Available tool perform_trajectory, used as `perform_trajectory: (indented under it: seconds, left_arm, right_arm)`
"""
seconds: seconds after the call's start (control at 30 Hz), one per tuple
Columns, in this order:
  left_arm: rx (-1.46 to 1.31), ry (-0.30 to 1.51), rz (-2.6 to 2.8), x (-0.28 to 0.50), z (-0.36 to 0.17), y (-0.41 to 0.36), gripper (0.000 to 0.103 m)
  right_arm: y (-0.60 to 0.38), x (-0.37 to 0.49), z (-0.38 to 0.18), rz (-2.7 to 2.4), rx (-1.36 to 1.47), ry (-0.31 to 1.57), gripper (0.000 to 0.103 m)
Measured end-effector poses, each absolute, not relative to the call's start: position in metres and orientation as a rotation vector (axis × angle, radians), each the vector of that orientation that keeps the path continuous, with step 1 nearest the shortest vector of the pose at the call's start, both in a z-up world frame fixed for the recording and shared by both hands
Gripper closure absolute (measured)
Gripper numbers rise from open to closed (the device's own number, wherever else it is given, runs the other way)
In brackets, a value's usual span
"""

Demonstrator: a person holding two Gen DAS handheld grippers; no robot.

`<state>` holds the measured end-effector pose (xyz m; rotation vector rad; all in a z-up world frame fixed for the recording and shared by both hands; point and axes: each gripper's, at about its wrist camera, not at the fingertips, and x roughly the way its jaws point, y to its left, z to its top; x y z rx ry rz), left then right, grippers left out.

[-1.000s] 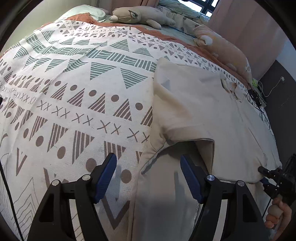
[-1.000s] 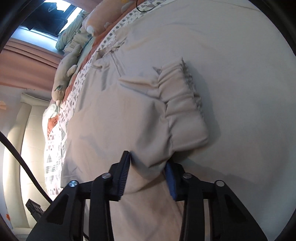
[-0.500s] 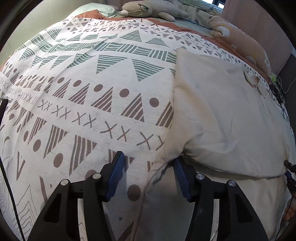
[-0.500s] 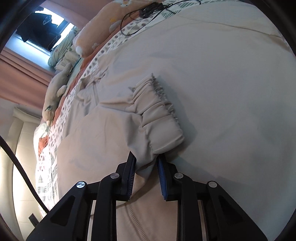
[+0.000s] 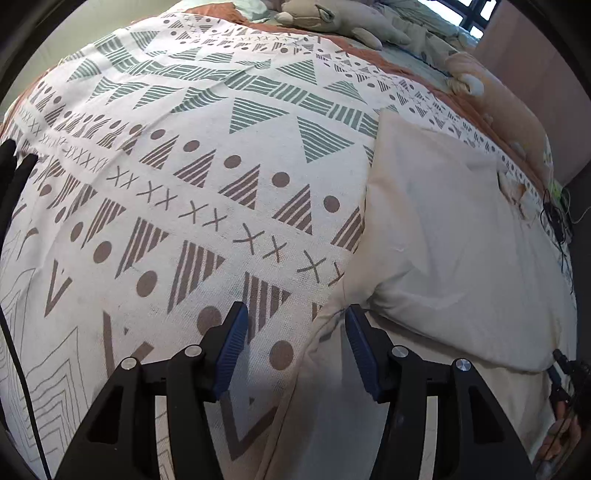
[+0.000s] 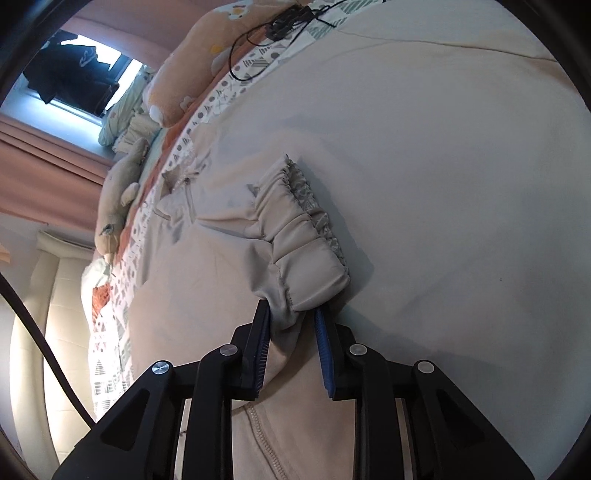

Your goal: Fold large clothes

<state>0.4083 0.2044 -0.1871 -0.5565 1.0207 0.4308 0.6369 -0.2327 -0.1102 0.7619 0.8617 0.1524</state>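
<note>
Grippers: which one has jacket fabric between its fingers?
The right gripper: the beige jacket's sleeve sits between its opening fingers. The left gripper stands over the patterned bedspread.

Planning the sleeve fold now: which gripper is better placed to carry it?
Right. The right gripper already has the sleeve cuff between its pads; the left gripper stands open at the jacket's edge.

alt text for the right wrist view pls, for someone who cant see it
The right claw has the gathered elastic cuff of a beige jacket between its blue pads, its jaws opening. The jacket lies spread over a patterned bedspread, its zipper showing below the claw. Plush toys and a black cable lie beyond.
</note>
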Motion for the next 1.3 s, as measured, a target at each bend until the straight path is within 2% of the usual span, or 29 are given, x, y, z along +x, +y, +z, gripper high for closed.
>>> perform_trajectory:
  seconds: [0.03, 0.07, 0.13, 0.2, 0.27, 0.3, 0.53, 0.67, 0.9, 1.3]
  left_arm:
    - [-0.569, 1.001, 0.434, 0.403, -0.181, 0.205, 0.047]
    - [-0.574, 0.986, 0.436, 0.398, -0.175, 0.205, 0.047]
    - [-0.579, 0.959, 0.427, 0.389, -0.165, 0.202, 0.046]
    - [-0.585, 0.926, 0.419, 0.379, -0.157, 0.199, 0.04]
    - [-0.578, 0.907, 0.415, 0.372, -0.153, 0.192, 0.024]
    - [-0.573, 0.897, 0.414, 0.368, -0.153, 0.189, 0.023]
    - [-0.617, 0.847, 0.401, 0.311, -0.152, 0.162, 0.023]
    - [-0.557, 0.774, 0.403, 0.269, -0.136, 0.137, 0.023]
    - [-0.613, 0.74, 0.35, 0.216, -0.142, 0.11, 0.023]
    - [-0.371, 0.728, 0.229, 0.156, -0.127, 0.015, 0.022]
  right_arm:
    - [-0.236, 0.633, -0.107, 0.148, 0.76, 0.85, 0.067]
    - [-0.238, 0.629, -0.104, 0.146, 0.76, 0.833, 0.049]
    - [-0.244, 0.617, -0.098, 0.16, 0.769, 0.79, 0.03]
    - [-0.247, 0.605, -0.095, 0.169, 0.769, 0.766, 0.03]
    - [-0.247, 0.594, -0.093, 0.176, 0.755, 0.76, 0.03]
    - [-0.247, 0.591, -0.094, 0.186, 0.75, 0.763, 0.03]
    - [-0.259, 0.543, -0.098, 0.176, 0.725, 0.764, 0.03]
    - [-0.272, 0.499, -0.099, 0.209, 0.755, 0.77, 0.03]
    - [-0.302, 0.421, -0.105, 0.215, 0.794, 0.732, 0.03]
    - [-0.355, 0.285, -0.122, 0.213, 0.874, 0.638, 0.03]
